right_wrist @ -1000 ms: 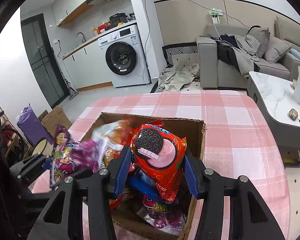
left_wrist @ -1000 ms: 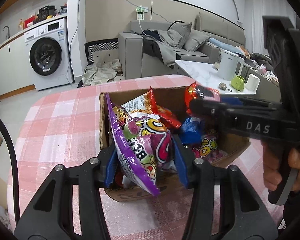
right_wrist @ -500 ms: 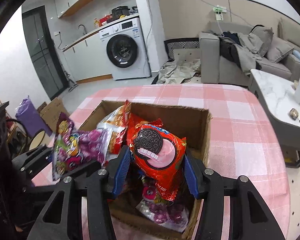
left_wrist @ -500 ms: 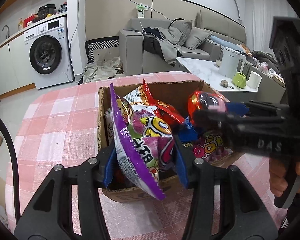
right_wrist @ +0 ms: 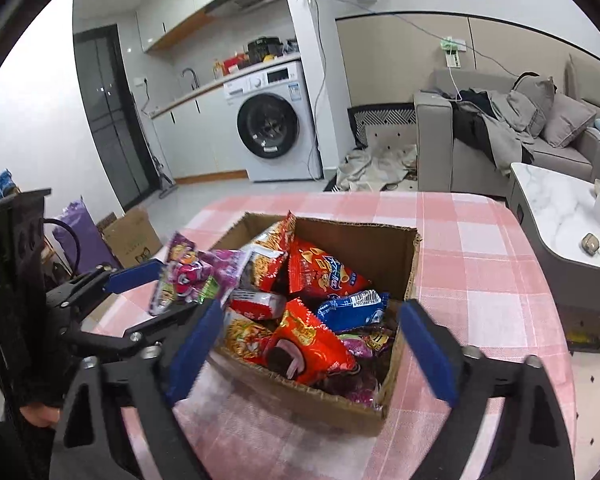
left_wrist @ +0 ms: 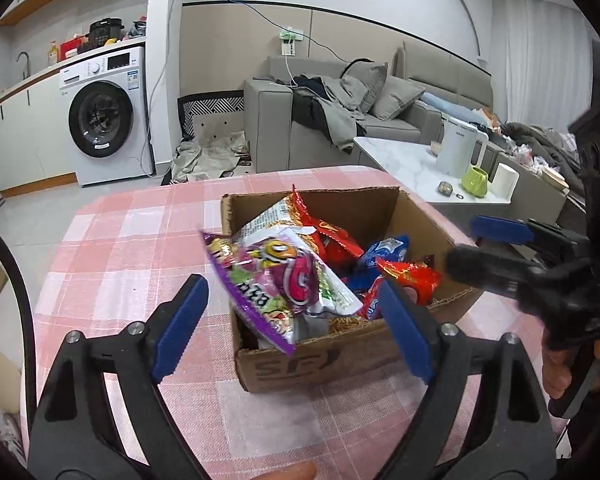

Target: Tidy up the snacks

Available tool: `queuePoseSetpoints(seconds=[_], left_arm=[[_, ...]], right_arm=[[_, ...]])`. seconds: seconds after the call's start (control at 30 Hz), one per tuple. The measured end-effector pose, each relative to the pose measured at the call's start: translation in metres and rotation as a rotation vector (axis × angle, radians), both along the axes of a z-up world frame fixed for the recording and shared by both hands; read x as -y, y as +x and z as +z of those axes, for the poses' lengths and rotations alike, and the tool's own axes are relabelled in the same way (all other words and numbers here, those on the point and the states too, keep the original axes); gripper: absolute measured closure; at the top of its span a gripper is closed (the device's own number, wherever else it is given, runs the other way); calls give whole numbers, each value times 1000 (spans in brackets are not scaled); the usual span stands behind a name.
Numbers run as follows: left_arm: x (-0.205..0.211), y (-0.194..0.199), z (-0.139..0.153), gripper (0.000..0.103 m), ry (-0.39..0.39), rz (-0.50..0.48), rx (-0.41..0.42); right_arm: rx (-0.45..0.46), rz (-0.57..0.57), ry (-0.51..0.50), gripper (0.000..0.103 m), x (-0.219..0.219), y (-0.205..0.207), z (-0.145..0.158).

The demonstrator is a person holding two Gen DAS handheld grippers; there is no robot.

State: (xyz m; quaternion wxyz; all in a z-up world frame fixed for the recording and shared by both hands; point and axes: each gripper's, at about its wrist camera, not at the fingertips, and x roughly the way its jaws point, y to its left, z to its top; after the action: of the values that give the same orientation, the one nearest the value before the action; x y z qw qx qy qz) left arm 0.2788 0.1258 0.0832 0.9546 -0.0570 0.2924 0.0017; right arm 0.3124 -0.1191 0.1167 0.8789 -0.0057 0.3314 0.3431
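A brown cardboard box (left_wrist: 340, 364) (right_wrist: 360, 229) of snack bags stands on the pink checked table. My left gripper (left_wrist: 294, 324) (right_wrist: 156, 296) is at the box's near left corner, its jaws opening. The purple snack bag (left_wrist: 276, 280) (right_wrist: 192, 276) lies loose between them on the pile, tilted over the rim, touching neither pad. My right gripper (right_wrist: 312, 350) (left_wrist: 476, 250) is over the box's other side, jaws opening wide. The red cookie bag (right_wrist: 308, 344) (left_wrist: 410, 276) lies in the box below it, apart from both pads.
The checked tablecloth (left_wrist: 120, 264) has free room left of and behind the box. A marble coffee table (left_wrist: 412, 164) with a white kettle (left_wrist: 458, 152) and green cup stands beyond the right edge. A sofa, a washing machine (right_wrist: 276, 128) and floor boxes are farther off.
Both grippers went from shut to wide apart. The purple bag slid out of the left one onto the pile, and the red cookie bag dropped from the right one into the box.
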Motion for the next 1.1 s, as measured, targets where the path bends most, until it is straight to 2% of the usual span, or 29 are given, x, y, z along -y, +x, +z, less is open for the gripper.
queuePoseSetpoints(seconds=[0.07, 0.13, 0.17, 0.63, 0.9, 1.1], left_arm=[[-2, -8, 2, 13, -7, 3, 14], [-3, -19, 5, 2, -6, 6, 29], [-2, -24, 6, 0, -4, 13, 41], [-9, -79, -3, 0, -18, 55, 115], [1, -94, -25, 0, 40, 56, 119], [9, -95, -33, 0, 60, 57, 151]], right_arm=[[12, 2, 24, 1, 7, -6, 3], [23, 7, 40, 1, 12, -13, 4], [27, 10, 43, 1, 14, -17, 4], [121, 23, 74, 0, 21, -59, -17], [149, -4, 89, 0, 28, -68, -32], [208, -29, 88, 0, 30, -75, -40]])
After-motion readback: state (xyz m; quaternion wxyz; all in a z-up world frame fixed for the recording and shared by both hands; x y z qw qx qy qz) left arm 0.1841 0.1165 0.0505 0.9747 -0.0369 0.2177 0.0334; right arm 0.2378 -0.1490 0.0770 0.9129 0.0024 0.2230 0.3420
